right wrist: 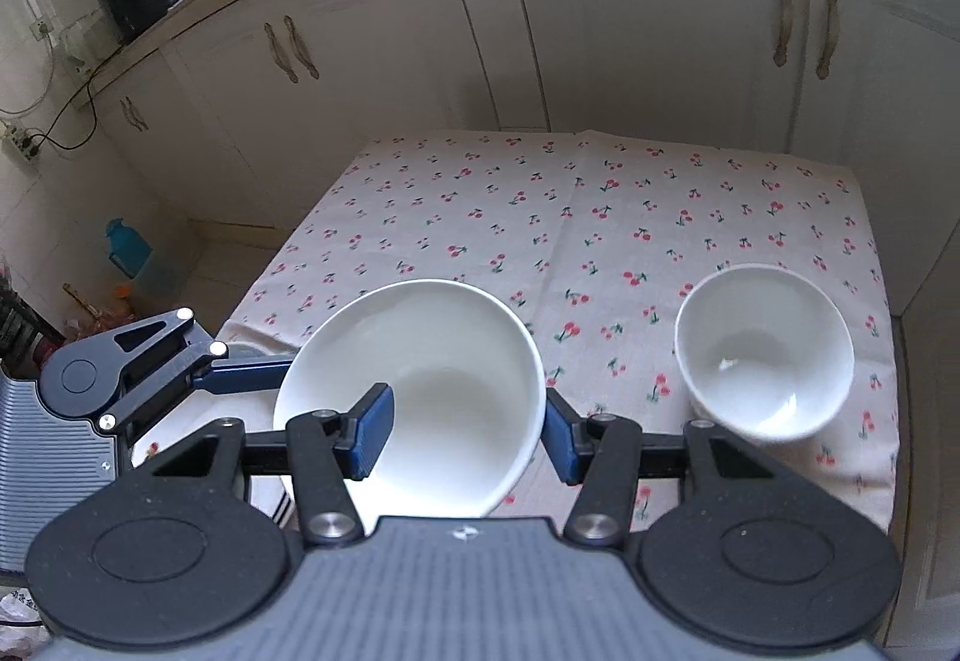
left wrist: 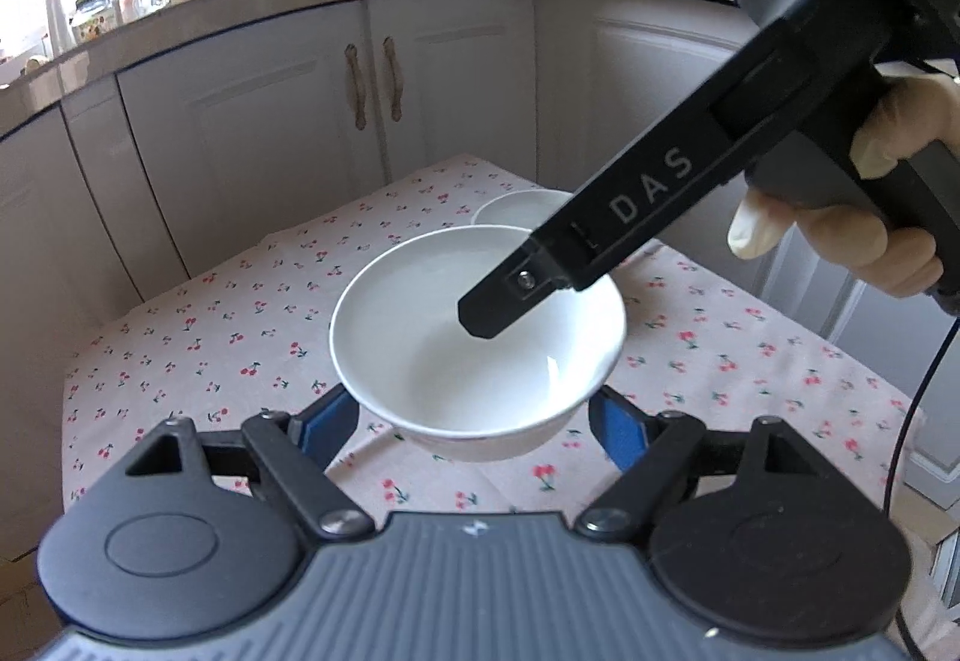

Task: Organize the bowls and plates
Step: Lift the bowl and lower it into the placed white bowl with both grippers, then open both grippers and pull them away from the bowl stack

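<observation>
Two white bowls in play, both on the cherry-print cloth [right wrist: 600, 217] that covers the counter.

Big bowl [right wrist: 414, 391]: sits toward the near left corner of the counter as my right camera sees it. It looks tilted, its rim higher on the far left side. In my left view the same bowl [left wrist: 480, 343] appears raised off the cloth; whether its base touches, I cannot tell.

Small bowl [right wrist: 765, 349]: upright near the right edge of the counter, apart from the big one. In the left view only its rim [left wrist: 516, 208] shows behind the big bowl.

Right gripper [right wrist: 465, 436]: jaws spread wide, straddling the big bowl's near right wall. The left pad [right wrist: 373, 433] is inside the bowl; the right pad [right wrist: 561, 445] is outside, just beside the rim. Not clamped; a gap shows on both sides. From the left camera, one right finger [left wrist: 510, 301] dips into the bowl, with my gloved hand [left wrist: 840, 217] on the handle.

Left gripper [left wrist: 474, 421]: jaws wide apart, one blue pad [left wrist: 327, 424] on each side of the bowl's lower wall. Contact on either side: cannot tell. From the right camera the left gripper's finger [right wrist: 240, 376] reaches the bowl's far left side.

Grey cabinets [right wrist: 600, 19] stand behind the counter.
</observation>
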A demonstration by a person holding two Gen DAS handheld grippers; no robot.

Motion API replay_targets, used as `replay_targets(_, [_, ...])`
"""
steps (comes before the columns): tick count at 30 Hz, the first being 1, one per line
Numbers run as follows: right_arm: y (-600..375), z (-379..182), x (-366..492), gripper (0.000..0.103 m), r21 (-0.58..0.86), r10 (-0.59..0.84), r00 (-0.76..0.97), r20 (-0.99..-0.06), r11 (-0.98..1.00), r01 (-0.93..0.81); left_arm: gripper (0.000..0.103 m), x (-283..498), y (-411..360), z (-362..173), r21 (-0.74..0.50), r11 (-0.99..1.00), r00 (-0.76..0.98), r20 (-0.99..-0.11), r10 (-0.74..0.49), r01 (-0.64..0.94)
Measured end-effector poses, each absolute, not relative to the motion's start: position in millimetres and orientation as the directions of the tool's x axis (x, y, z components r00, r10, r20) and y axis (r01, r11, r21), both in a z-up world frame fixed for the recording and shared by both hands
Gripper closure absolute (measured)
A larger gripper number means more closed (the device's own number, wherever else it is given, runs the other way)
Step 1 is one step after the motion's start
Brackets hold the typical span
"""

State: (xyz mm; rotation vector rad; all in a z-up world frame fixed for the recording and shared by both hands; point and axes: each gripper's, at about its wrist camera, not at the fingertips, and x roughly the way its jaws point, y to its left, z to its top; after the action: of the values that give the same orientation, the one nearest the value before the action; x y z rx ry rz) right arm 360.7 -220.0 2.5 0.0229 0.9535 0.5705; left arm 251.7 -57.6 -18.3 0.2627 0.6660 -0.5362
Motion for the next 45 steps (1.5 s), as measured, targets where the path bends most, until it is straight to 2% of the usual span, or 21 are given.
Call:
replay_targets(10, [-223,18,297,0.045,0.209,0.449,0.465,-0.763,0.852,-0.48,0.02,198,-63,-12,0.051,0.825,0.657,-0.633,-0.409,0.563])
replay_targets(18, [-231,5,267,0.044,0.211,0.429,0.448,-0.785,0.864,-0.457,0.02,173,-72,-23,0.044,0.807,0.629,-0.653,-0.423,0.588])
replay_targets(29, [-233,-18,251,0.044,0.22,0.411,0.412,-0.814,0.873,-0.435,0.02,163,-74,-43,-0.014,0.801,0.566,-0.701,-0.435,0.598])
replay_targets(45, [-233,-29,252,0.044,0.224,0.407,0.397,-0.823,0.874,-0.432,0.02,162,-76,-48,-0.016,0.801,0.552,-0.716,-0.427,0.599])
